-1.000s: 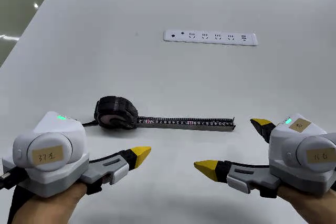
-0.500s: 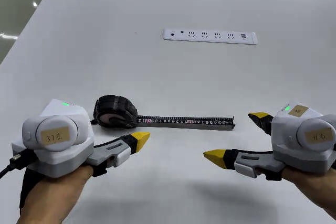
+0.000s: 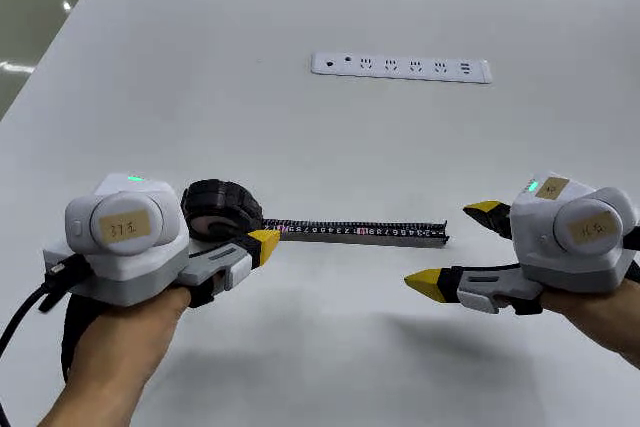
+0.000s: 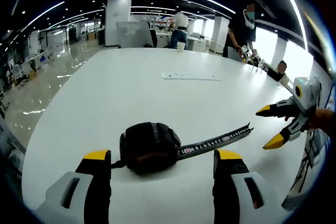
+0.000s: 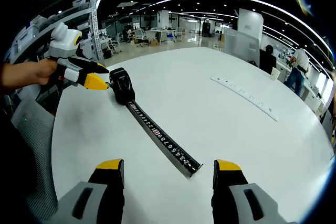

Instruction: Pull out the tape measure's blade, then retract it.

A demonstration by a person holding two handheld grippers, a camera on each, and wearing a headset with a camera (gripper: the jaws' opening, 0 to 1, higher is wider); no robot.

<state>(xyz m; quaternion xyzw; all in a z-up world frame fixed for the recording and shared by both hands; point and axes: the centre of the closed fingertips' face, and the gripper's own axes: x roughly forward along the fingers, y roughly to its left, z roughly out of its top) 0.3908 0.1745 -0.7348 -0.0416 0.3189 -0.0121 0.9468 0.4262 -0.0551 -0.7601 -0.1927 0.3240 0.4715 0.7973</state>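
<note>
Left hand (image 3: pixel 120 347) is gripping its handle from below, pointing the left gripper (image 4: pixel 161 157) forward and right at the tape case (image 3: pixel 221 212). Its jaws are standing apart with nothing in them. In the left gripper view the case is sitting just past and between the two yellow tips. From the head view the near tip is looking very close to the case mouth, possibly touching; hard to tell.

The case is lying on the white table (image 3: pixel 330 137), and the blade (image 3: pixel 360 233) is running out flat to the right.

Right hand (image 3: pixel 600 312) is holding the right gripper (image 3: pixel 455 247) pointing left at the blade's hook end. Its jaws are wide apart and empty, near the hook but not touching.

A power strip (image 3: pixel 400 69) is lying farther back.
</note>
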